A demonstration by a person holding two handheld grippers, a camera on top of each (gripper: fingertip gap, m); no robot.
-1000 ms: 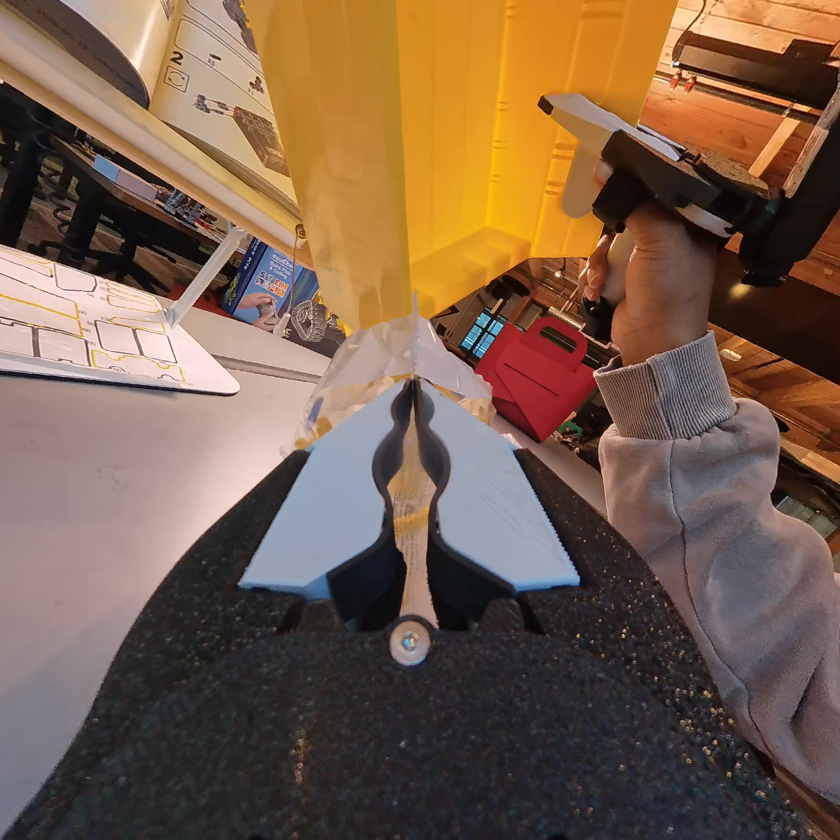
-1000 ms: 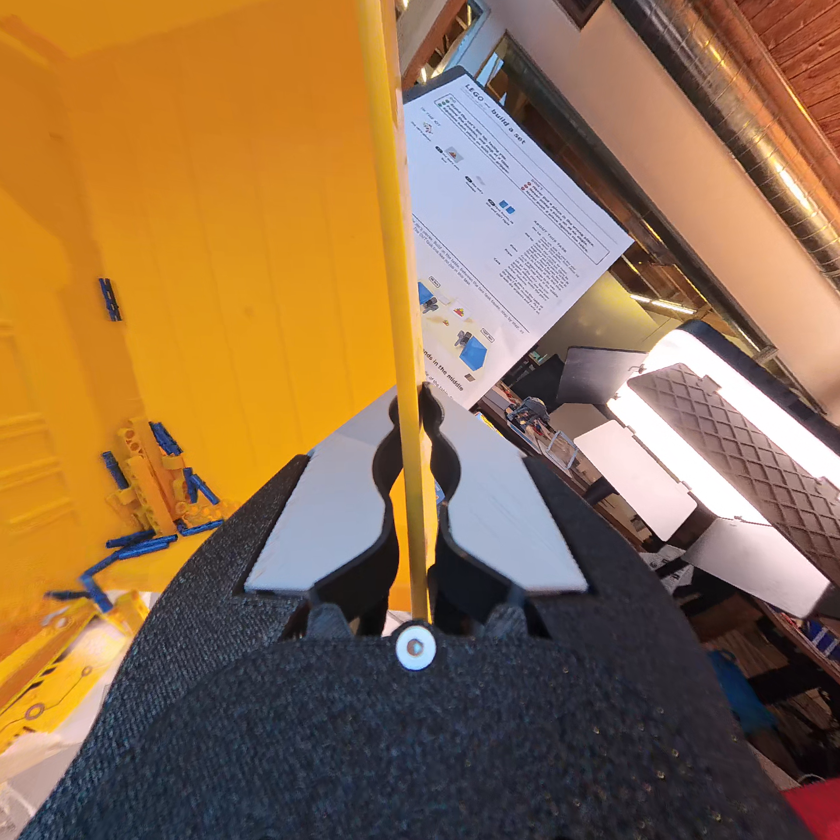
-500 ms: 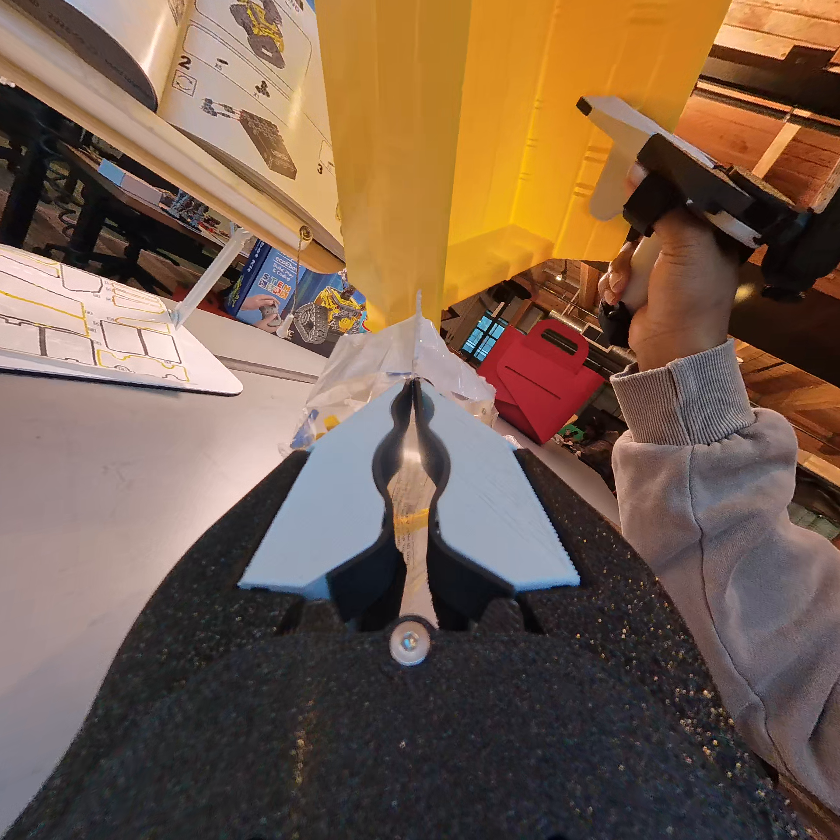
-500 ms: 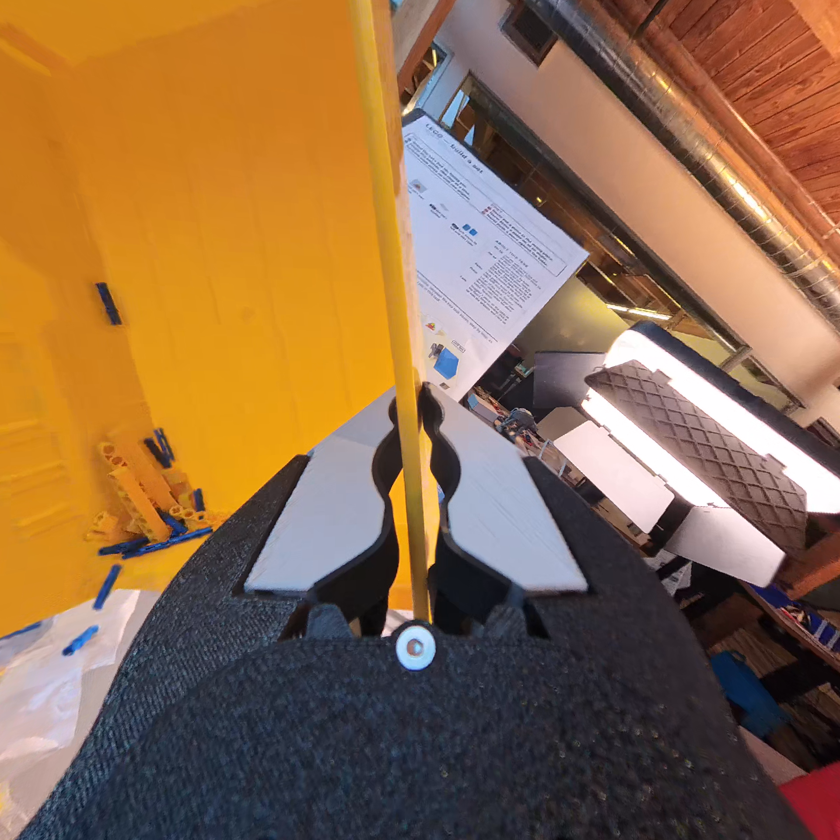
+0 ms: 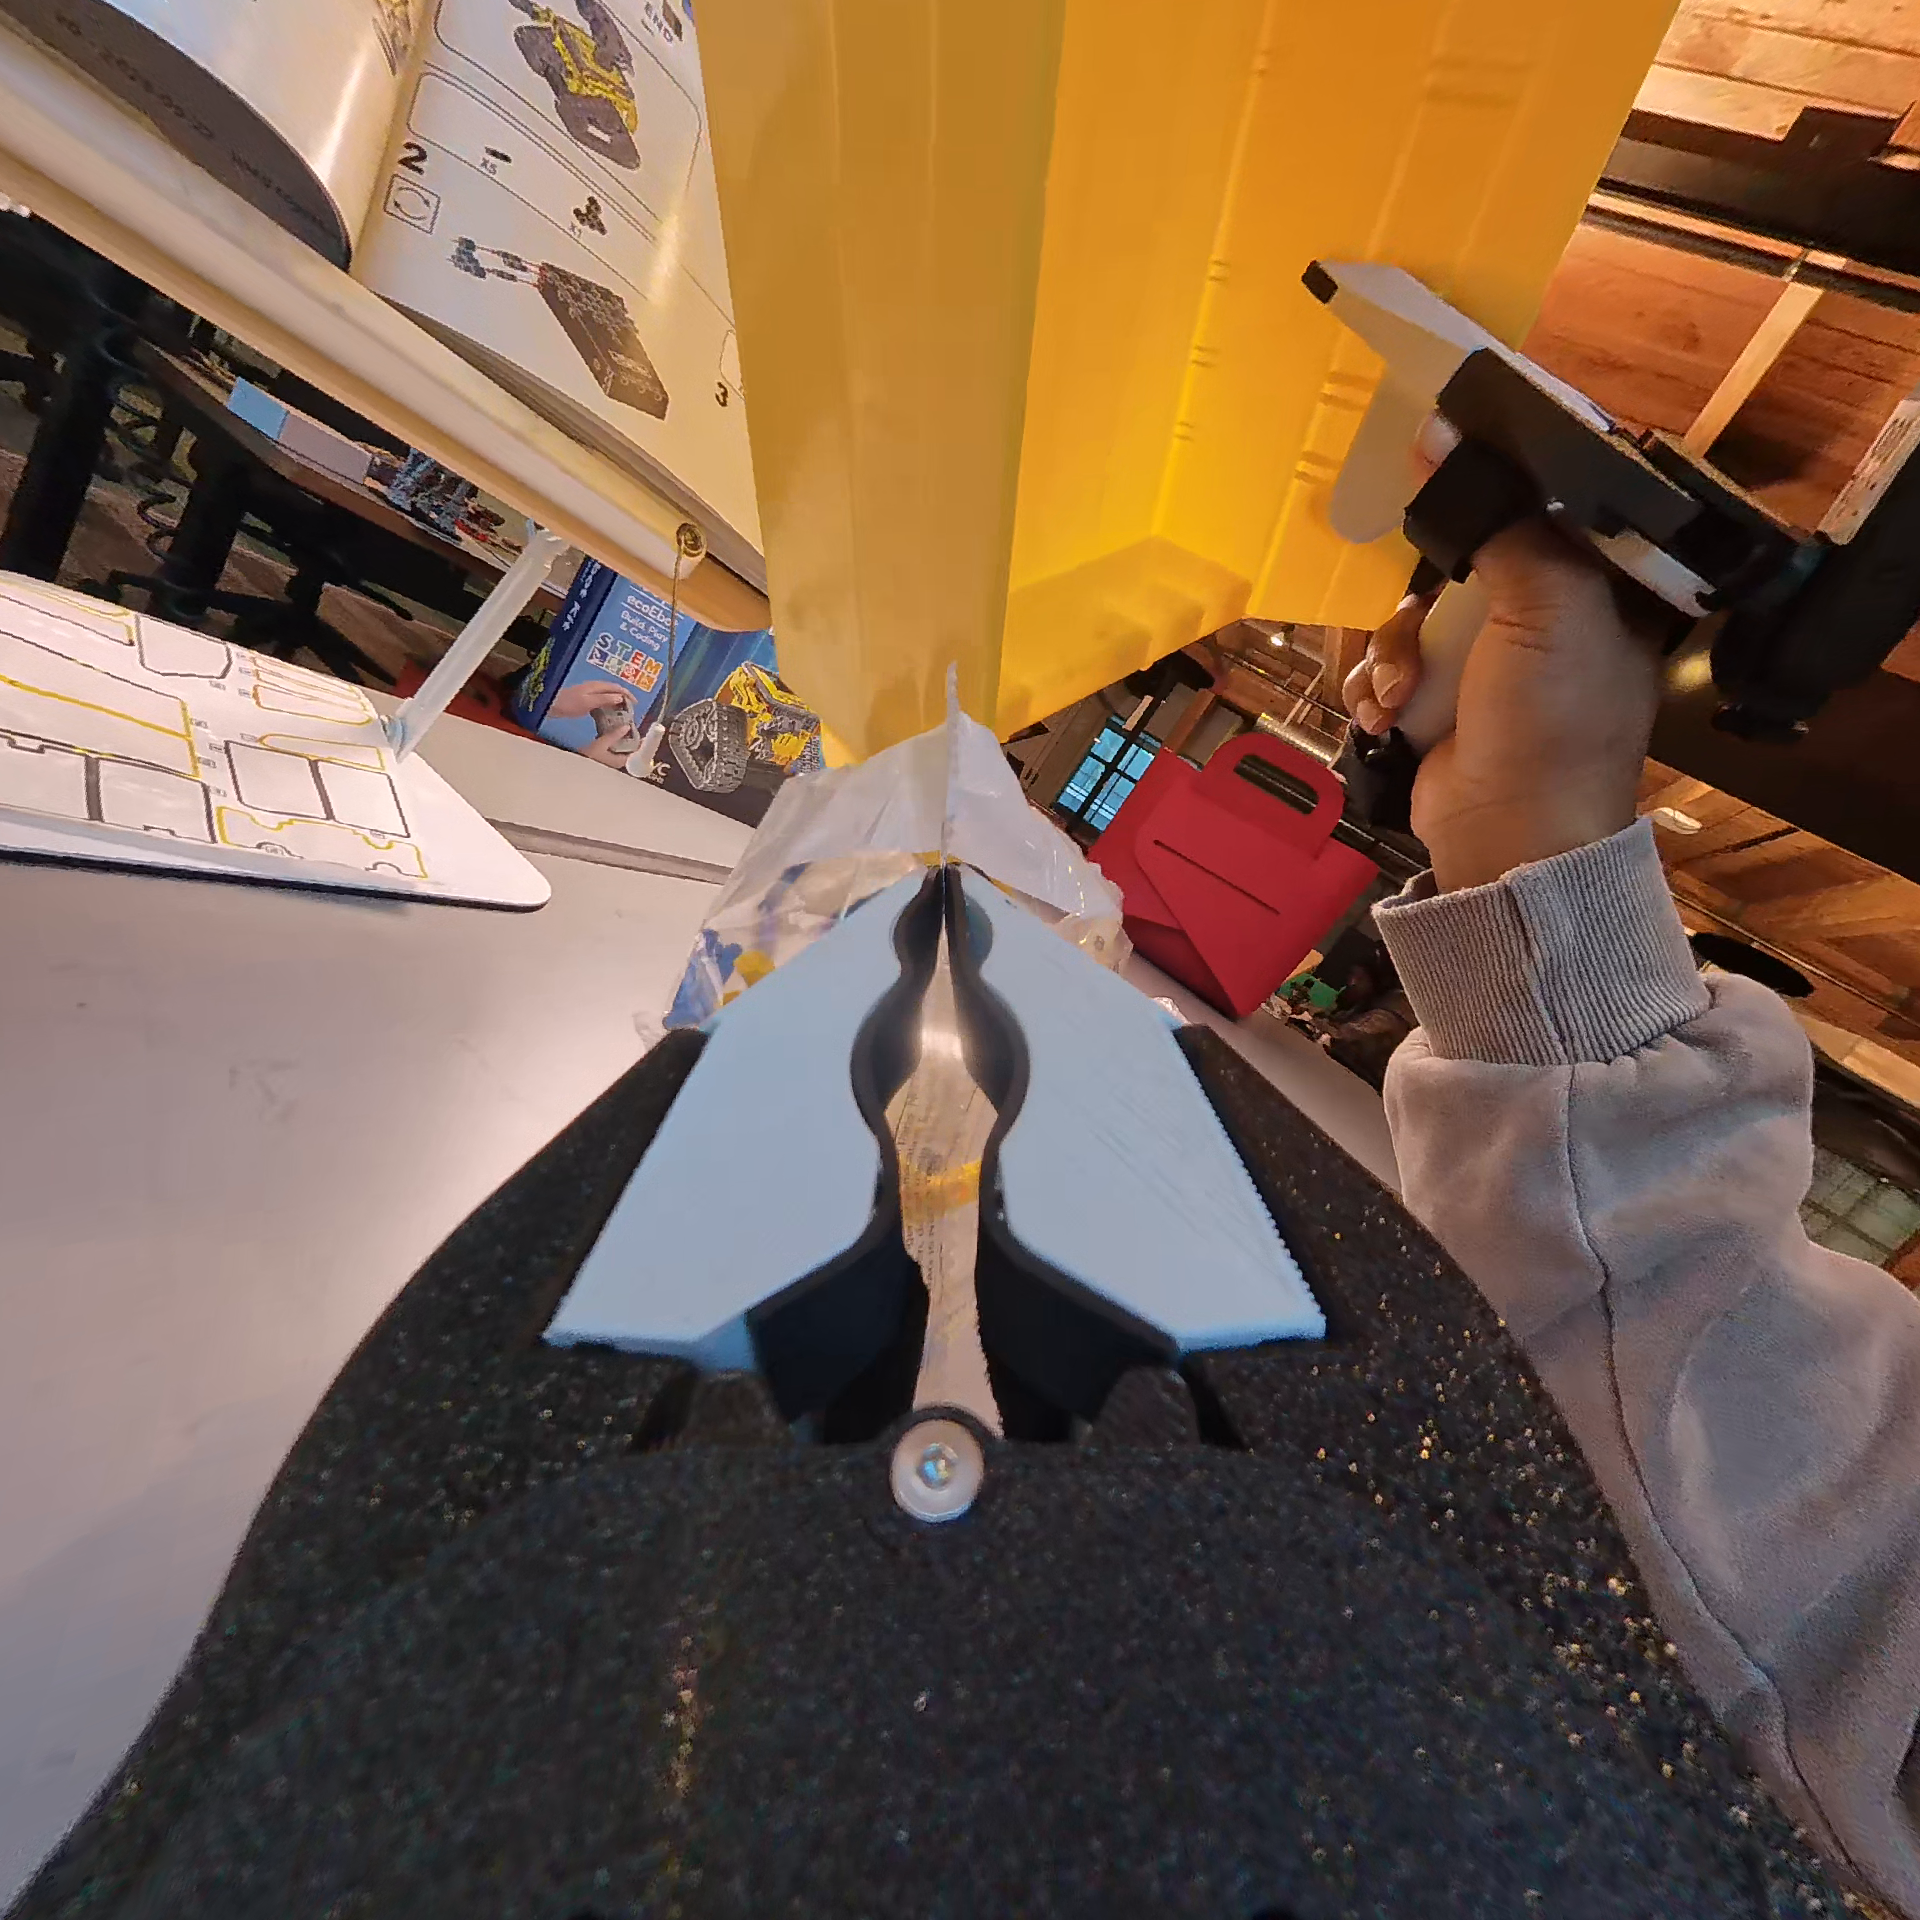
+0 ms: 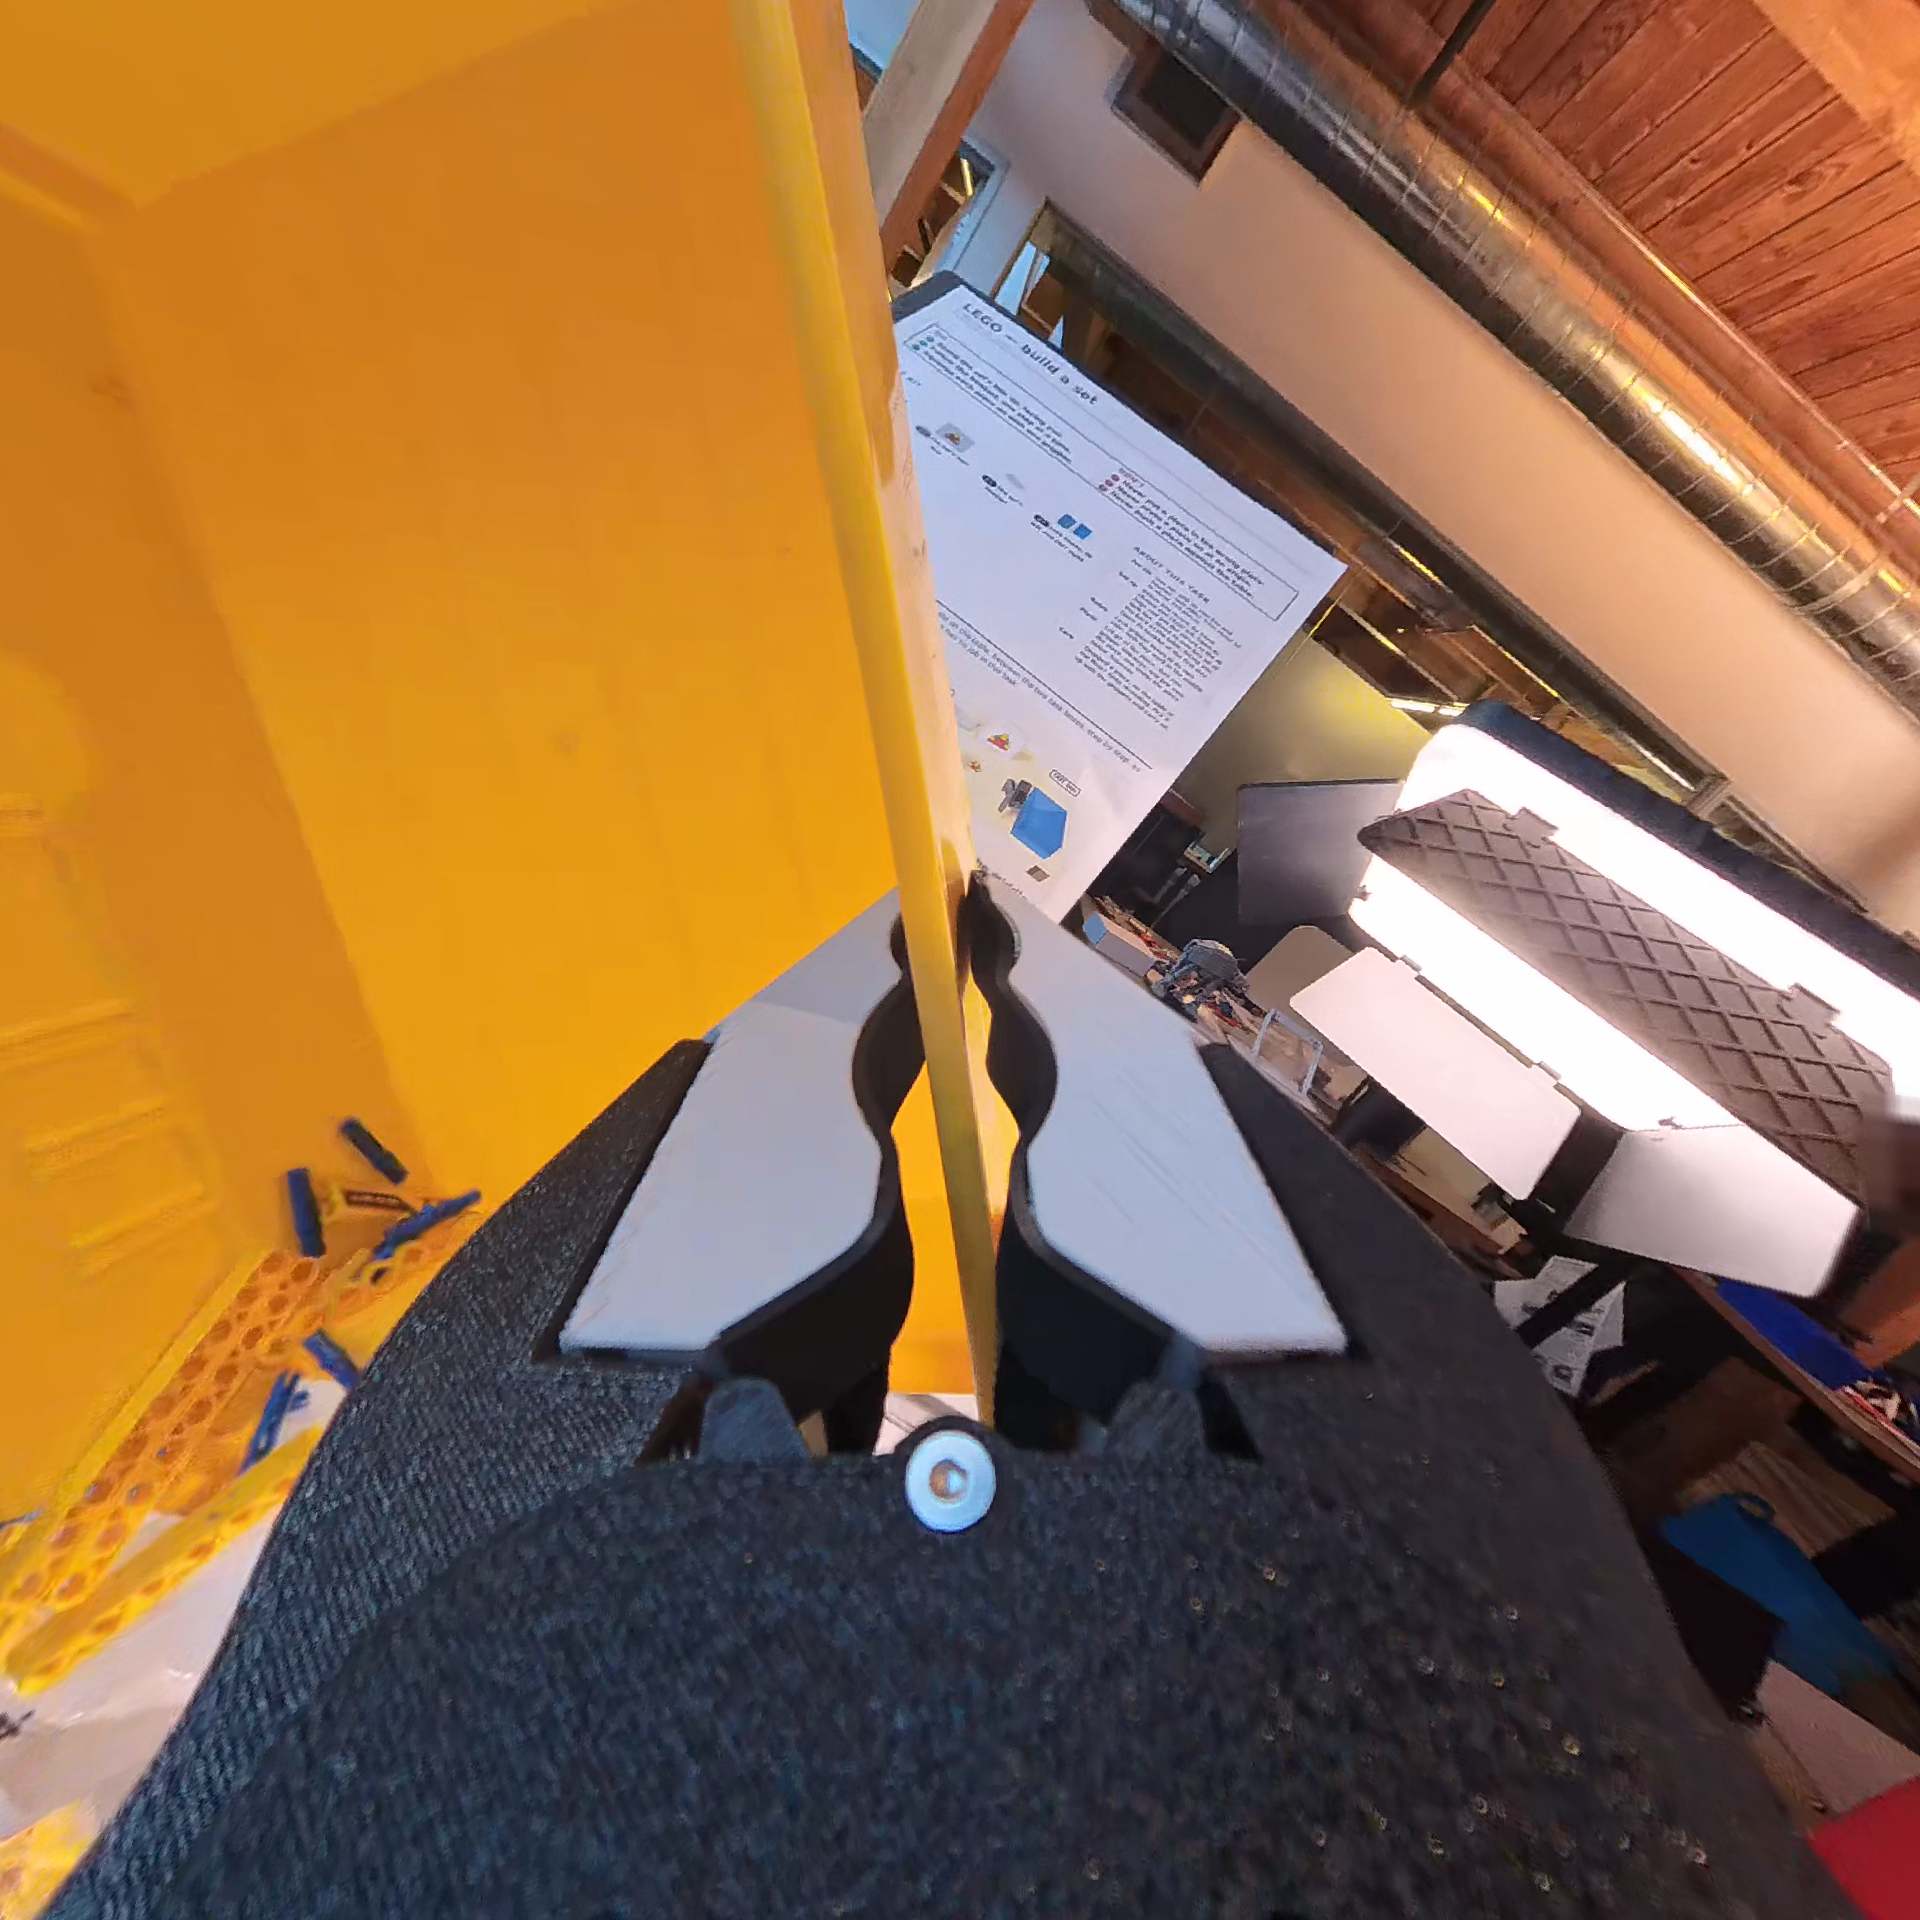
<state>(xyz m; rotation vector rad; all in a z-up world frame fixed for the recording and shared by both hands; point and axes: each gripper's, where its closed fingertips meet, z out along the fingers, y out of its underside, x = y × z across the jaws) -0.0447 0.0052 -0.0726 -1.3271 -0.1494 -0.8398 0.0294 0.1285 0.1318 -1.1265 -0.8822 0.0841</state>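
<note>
My left gripper [image 5: 943,883] is shut on the edge of a clear plastic bag [image 5: 883,831] that holds small blue and yellow pieces and rests on the grey table [image 5: 260,1091]. A yellow plastic bin [image 5: 1091,312] hangs tilted right above the bag. My right gripper [image 6: 961,894] is shut on the bin's thin wall [image 6: 873,623]; it also shows in the left wrist view [image 5: 1403,343], held by a hand. Inside the bin [image 6: 416,623], blue and yellow toy building pieces [image 6: 312,1278] lie piled in the lower corner, over the clear bag [image 6: 104,1714].
An open instruction booklet [image 5: 520,187] stands on a white stand at the left. A white printed mat [image 5: 208,769] lies on the table. A toy box [image 5: 665,686] and a red carton [image 5: 1226,883] sit behind. A printed sheet [image 6: 1091,623] and a lit lamp panel [image 6: 1621,987] are to the right. One gripper's finger ends stand about 25 cm off the other's. To reach the lit lamp panel [image 6: 1621,987] in a straight line is about 25 cm for my right fingers, about 50 cm for my left.
The yellow bin has shifted right and tipped further. The pieces inside have slid down toward the lower corner and the bag. Both grippers stay shut.
</note>
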